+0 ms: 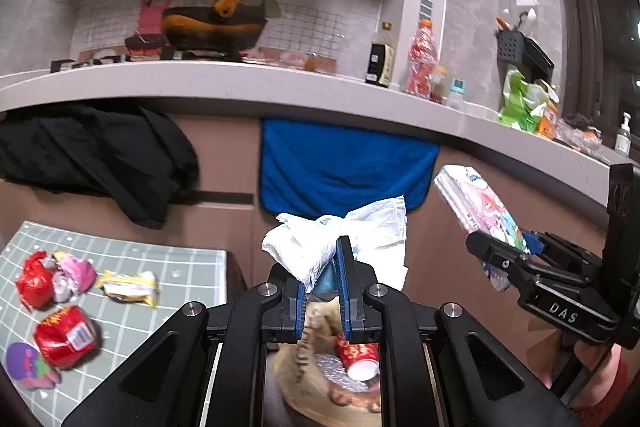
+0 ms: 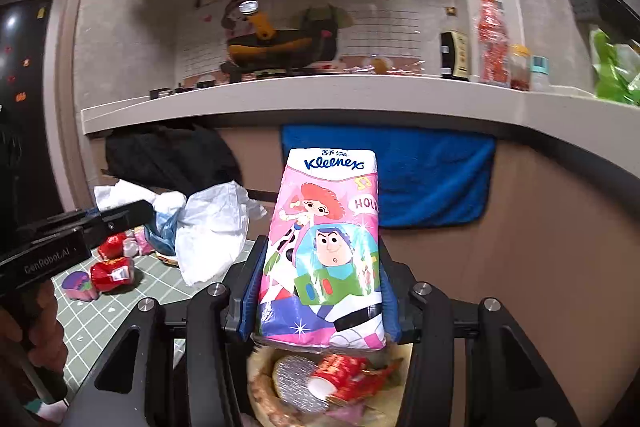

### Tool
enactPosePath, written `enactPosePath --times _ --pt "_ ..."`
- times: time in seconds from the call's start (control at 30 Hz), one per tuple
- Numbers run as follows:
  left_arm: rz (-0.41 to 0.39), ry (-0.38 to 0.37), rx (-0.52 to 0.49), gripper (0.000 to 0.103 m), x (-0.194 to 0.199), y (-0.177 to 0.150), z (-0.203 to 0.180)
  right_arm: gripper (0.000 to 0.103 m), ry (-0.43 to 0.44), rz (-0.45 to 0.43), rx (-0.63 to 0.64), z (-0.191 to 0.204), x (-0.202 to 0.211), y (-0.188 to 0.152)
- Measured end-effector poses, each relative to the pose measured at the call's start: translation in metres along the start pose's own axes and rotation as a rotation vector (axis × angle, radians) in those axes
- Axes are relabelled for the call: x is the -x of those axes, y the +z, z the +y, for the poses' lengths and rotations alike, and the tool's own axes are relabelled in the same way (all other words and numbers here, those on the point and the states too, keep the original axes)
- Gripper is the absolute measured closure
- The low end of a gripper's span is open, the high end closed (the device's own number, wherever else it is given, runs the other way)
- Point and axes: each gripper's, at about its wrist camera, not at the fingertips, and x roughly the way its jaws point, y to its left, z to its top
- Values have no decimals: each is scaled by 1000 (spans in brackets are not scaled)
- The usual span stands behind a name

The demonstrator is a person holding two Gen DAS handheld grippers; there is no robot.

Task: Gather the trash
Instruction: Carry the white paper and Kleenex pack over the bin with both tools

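My left gripper (image 1: 322, 267) is shut on a crumpled white tissue (image 1: 316, 247), held in the air above a woven basket (image 1: 304, 383) that holds a red paper cup (image 1: 358, 357) and other scraps. The tissue also shows in the right wrist view (image 2: 212, 227). My right gripper (image 2: 320, 291) is shut on a pink Kleenex tissue pack (image 2: 328, 239), held upright over the same basket (image 2: 264, 387). The pack also shows in the left wrist view (image 1: 480, 207). Several wrappers lie on a green grid mat (image 1: 168, 267): red (image 1: 66, 335), pink (image 1: 76, 273), yellow (image 1: 128, 287), purple (image 1: 26, 363).
A grey kitchen counter (image 1: 280, 83) runs across the back with a wok (image 1: 212, 27), bottles (image 1: 422, 59) and a green bag (image 1: 520, 103). A blue towel (image 1: 344, 163) and black cloth (image 1: 100, 155) hang from the cabinet front.
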Motion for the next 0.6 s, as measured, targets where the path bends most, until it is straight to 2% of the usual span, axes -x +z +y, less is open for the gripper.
enactPosePath --times 0.17,0.6 --pt "24 -8 1 89 -12 -12 -14 58 -24 0 -16 -17 7 -7" --pt "108 5 10 90 -42 -43 -27 58 -9 58 -55 -42 -7 -33"
